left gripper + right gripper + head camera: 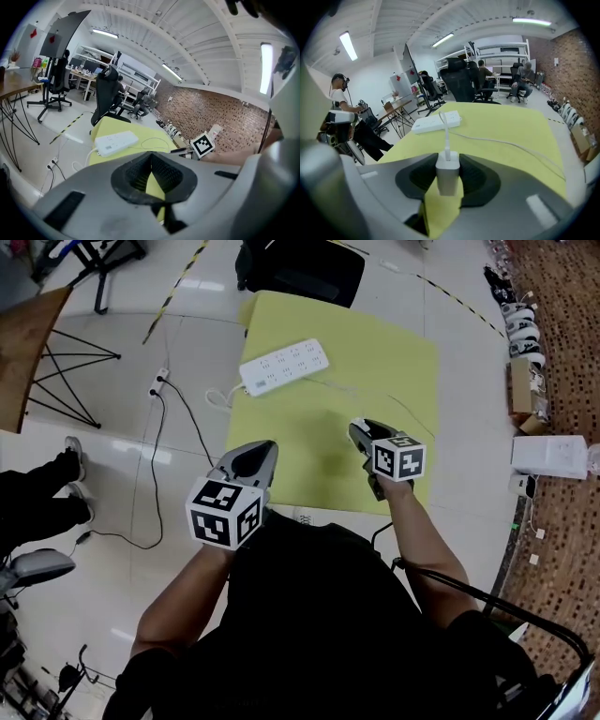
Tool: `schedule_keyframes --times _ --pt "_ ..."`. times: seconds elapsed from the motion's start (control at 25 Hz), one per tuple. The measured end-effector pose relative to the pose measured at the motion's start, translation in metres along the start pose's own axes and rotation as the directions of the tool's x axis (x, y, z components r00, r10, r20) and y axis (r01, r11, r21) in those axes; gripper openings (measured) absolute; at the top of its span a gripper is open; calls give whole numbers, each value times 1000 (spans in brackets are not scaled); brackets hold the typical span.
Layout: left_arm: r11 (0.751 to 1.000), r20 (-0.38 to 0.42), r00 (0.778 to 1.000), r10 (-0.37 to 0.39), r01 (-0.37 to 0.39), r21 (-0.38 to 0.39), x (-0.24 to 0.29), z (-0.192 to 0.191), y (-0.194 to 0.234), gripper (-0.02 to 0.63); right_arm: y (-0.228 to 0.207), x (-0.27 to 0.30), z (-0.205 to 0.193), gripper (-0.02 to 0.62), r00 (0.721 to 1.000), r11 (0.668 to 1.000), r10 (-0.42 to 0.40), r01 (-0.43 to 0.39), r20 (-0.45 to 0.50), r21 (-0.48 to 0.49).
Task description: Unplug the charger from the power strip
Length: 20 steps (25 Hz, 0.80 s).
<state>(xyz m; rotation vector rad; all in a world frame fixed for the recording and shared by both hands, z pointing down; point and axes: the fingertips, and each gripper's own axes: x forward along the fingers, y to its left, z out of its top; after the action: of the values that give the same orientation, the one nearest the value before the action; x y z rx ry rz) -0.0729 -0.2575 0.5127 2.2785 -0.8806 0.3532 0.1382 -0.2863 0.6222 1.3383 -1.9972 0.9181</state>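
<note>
Already out of its socket, the white charger [447, 176] sits clamped between the jaws of the right gripper [447, 164], held above the near part of the yellow mat [375, 381] that lies on the floor. Its thin white cable [501, 143] rises from the top of the charger and trails across the mat to the right. The power strip [284, 365] lies at the far left of the mat, well apart from the charger. The left gripper [151, 161] is clenched with nothing between its jaws.
</note>
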Motion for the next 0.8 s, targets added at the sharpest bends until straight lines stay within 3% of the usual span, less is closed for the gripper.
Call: schedule_keyframes --times 0.28,0.6,0.8 --pt "1000 -17 1000 19 -19 18 24 -17 -49 5 -57 -41 -49 138 1000 999 -10 11 -28 43" --pt "1000 -1 1000 19 -19 19 52 -32 -112 5 -96 -73 -99 138 995 1000 19 -19 -95 -3" --pt "998 9 998 59 -59 12 51 -44 -134 5 -108 -84 -118 140 992 997 41 -48 -116 -54"
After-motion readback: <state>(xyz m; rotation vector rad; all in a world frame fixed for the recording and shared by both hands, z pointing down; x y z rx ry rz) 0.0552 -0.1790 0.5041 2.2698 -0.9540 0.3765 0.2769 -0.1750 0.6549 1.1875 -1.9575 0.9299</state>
